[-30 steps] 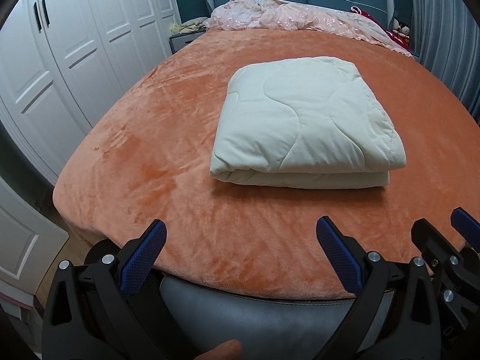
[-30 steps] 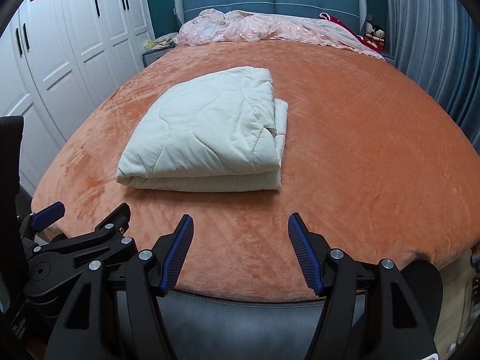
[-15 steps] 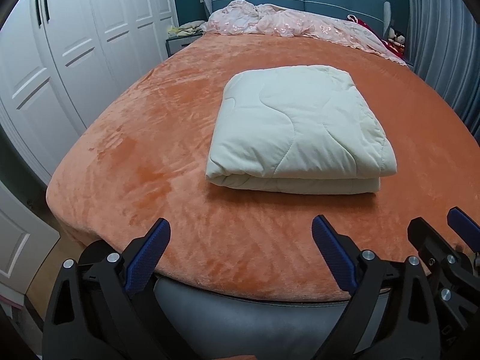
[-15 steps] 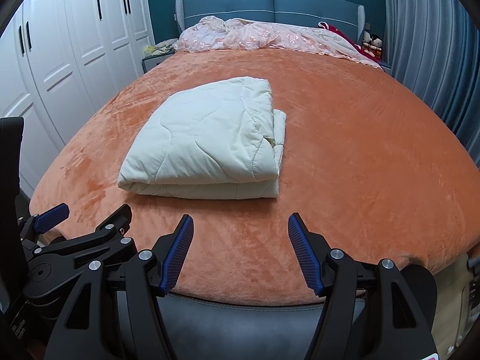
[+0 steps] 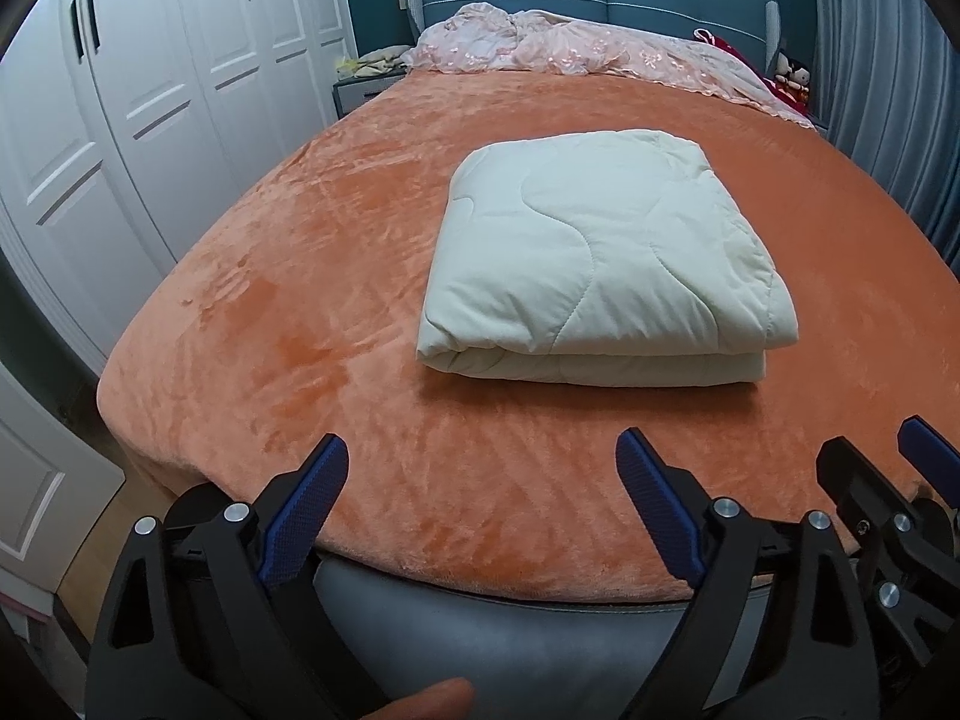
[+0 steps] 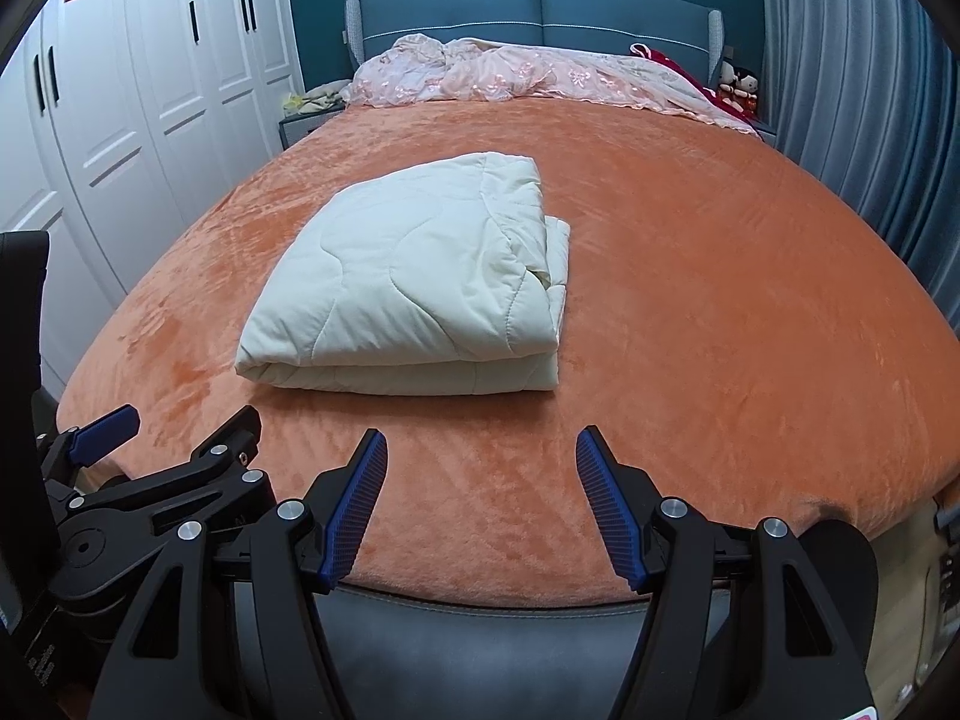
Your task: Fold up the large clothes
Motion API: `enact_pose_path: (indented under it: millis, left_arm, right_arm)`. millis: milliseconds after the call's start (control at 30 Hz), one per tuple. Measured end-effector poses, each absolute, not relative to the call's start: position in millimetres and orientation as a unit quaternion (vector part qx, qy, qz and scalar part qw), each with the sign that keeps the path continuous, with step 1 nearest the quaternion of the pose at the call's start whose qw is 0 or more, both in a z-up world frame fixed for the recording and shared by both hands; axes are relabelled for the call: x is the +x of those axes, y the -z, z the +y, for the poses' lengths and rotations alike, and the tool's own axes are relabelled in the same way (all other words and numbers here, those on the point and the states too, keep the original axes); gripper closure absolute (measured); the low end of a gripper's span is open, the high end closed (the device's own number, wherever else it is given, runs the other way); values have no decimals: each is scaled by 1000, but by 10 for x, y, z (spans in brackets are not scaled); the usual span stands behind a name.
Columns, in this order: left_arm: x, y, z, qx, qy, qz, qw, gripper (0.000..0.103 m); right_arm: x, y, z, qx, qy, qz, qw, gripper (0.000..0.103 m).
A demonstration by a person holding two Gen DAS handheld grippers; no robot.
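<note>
Folding looked finished: the quilt (image 5: 606, 258) lay squared ahead of your grippers.
Left gripper (image 5: 480, 504) was closing on nothing, right gripper (image 6: 480, 501) gaped empty; you needed only to withdraw.

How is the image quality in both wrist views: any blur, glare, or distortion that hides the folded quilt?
Left wrist view: sharp, evenly lit, no glare; fisheye bends the wardrobe doors and darkens the corners; folded quilt clear, with a soft shadow at its near edge. Right wrist view: equally sharp; the orange bed cover bulges with the lens; quilt unobscured.
</note>
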State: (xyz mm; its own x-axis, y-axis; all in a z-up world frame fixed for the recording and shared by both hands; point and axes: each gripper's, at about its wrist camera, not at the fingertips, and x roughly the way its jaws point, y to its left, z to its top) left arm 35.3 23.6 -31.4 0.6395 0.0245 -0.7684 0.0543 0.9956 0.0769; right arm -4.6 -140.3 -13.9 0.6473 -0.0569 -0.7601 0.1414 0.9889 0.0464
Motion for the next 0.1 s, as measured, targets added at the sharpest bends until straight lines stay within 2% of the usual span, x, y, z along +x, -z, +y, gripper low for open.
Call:
enact_pose_path:
  millis: [100]
  left_arm:
    - [357,320,250,46,6,424,904,15]
  right_arm:
    - [-53,139,-1389,53,59,415,906,39]
